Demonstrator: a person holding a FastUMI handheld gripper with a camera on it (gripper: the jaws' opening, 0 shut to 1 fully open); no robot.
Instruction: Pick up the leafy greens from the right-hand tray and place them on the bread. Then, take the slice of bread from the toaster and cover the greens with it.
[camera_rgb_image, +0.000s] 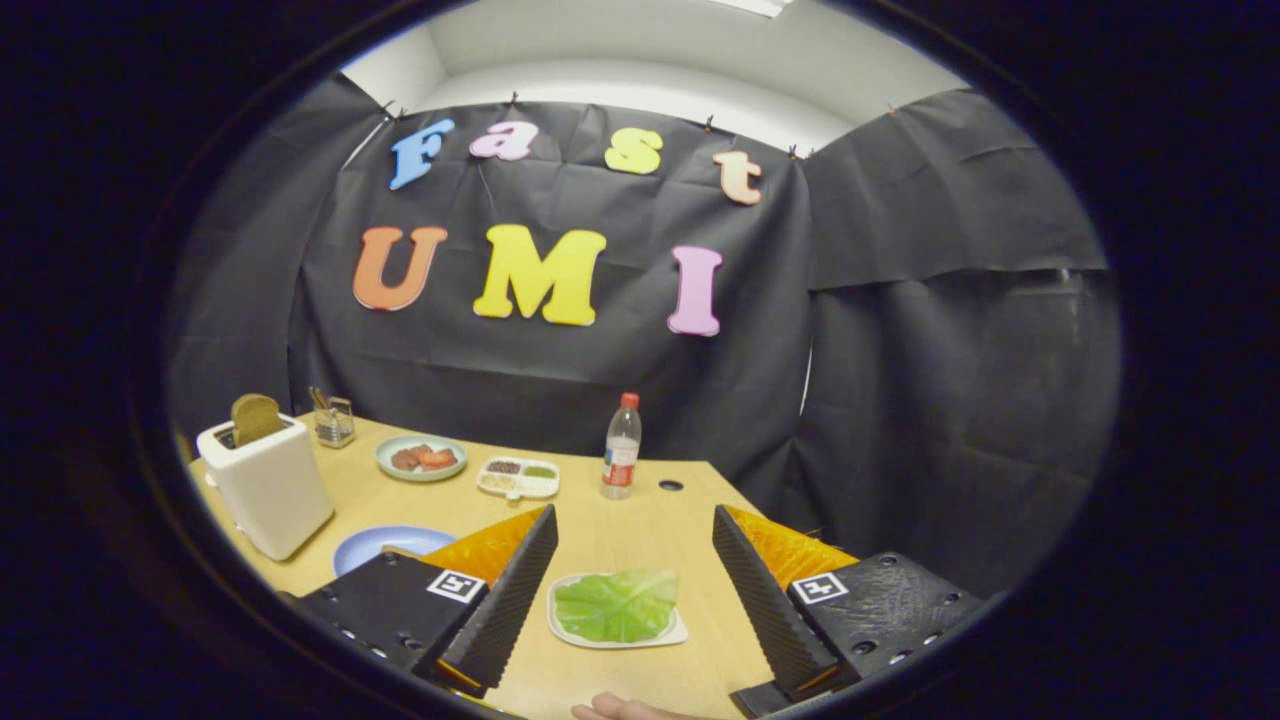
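While gripper (632, 560) gapes, leafy greens (617, 605) flat between fingers, long axis crosswise.

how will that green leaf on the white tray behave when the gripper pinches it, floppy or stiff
The leafy greens look thin and lie flat on the tray, so probably floppy and light. A pinch at one edge would likely let the rest droop. The gripper is open with the leaf between its fingers.

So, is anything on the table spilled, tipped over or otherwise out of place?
Nothing stands out. The leafy greens lie flat on their tray between the open fingers of the tool. The bottle and toaster stand upright, with a bread slice sticking up from the toaster.
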